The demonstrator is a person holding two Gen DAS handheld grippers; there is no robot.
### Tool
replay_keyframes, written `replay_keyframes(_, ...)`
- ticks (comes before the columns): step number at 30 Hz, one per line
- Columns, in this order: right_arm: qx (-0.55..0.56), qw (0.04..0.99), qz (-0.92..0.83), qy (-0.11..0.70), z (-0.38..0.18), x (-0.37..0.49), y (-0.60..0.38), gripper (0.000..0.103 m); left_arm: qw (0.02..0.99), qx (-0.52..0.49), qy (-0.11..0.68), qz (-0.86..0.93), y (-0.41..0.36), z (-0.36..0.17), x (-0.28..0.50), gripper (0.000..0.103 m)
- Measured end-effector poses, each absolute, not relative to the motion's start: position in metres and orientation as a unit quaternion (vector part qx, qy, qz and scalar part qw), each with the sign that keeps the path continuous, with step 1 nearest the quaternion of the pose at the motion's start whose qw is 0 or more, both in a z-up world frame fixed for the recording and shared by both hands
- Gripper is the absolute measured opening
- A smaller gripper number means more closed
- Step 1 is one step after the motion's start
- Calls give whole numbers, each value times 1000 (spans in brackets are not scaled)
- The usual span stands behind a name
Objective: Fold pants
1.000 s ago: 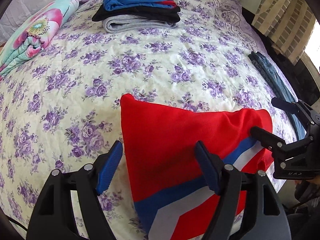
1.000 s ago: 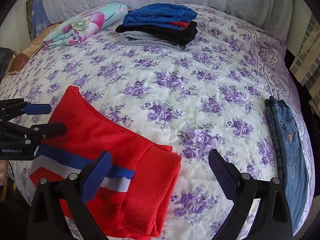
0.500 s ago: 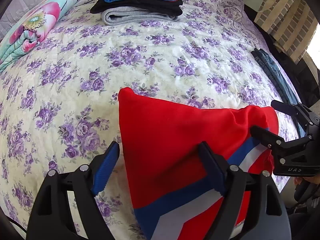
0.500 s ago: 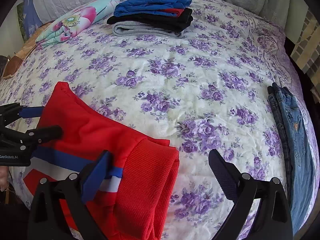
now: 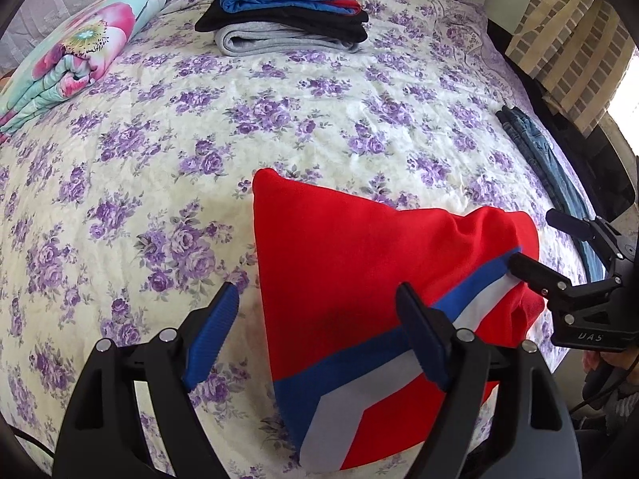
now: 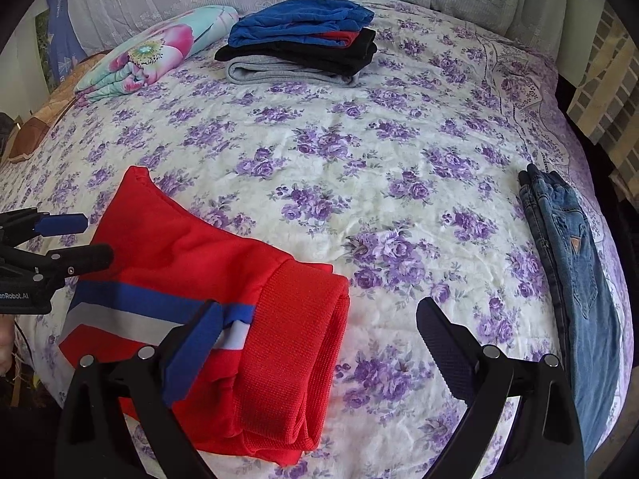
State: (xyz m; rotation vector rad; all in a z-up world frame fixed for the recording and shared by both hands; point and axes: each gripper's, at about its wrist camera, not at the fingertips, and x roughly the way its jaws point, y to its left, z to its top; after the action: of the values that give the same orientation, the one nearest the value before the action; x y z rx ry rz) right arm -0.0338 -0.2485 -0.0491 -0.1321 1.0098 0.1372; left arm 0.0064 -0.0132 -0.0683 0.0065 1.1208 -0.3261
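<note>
The red pants [image 5: 359,263] with a blue and white stripe lie folded on the flowered bed near its front edge; they also show in the right wrist view [image 6: 207,279]. My left gripper [image 5: 319,335] is open and empty, its jaws straddling the folded pants' left edge just above the cloth. My right gripper [image 6: 315,343] is open and empty over the ribbed waistband end [image 6: 295,359]. Each gripper shows in the other's view, the right [image 5: 535,243] and the left [image 6: 80,239], both open.
A stack of folded clothes [image 6: 303,40] lies at the far side of the bed. A rolled flowered quilt [image 6: 151,52] is at the far left. Blue jeans [image 6: 571,271] lie along the right edge. Bare flowered bedspread [image 6: 359,151] fills the middle.
Both grippers have pulled back slightly toward the near edge, staying open. The red pants lie as they were.
</note>
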Motion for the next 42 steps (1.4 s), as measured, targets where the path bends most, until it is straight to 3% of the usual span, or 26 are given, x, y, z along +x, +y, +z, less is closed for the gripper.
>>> replay_keyframes(16,-35,870,65,488,-54,-100,-274,98,811,4,564,-156,0,-86,-34,79)
replay_keyframes(22,-40,849,53,524,-86,-104,-277,98,789,-34,595,-146,12,-109,-36,89)
replay_keyframes(26,-74,827,47,556,-111,-113,-277,98,785,-49,602,-140,16,-113,-41,90)
replay_keyframes(31,-29,871,108,479,-71,-131,-281,97,789,-42,599,-131,16,-110,-48,90)
replay_keyframes(33,10,887,162,433,-46,-134,-282,89,790,-41,598,-129,16,-110,-50,90)
replay_keyframes(35,28,885,216,412,-33,-132,-273,71,791,-38,597,-127,17,-108,-52,90)
replay_keyframes(37,15,877,248,412,-31,-123,-256,43,792,-35,596,-125,17,-107,-54,90)
replay_keyframes(42,-45,849,274,449,-51,-107,-214,32,796,-20,592,-126,16,-103,-57,90)
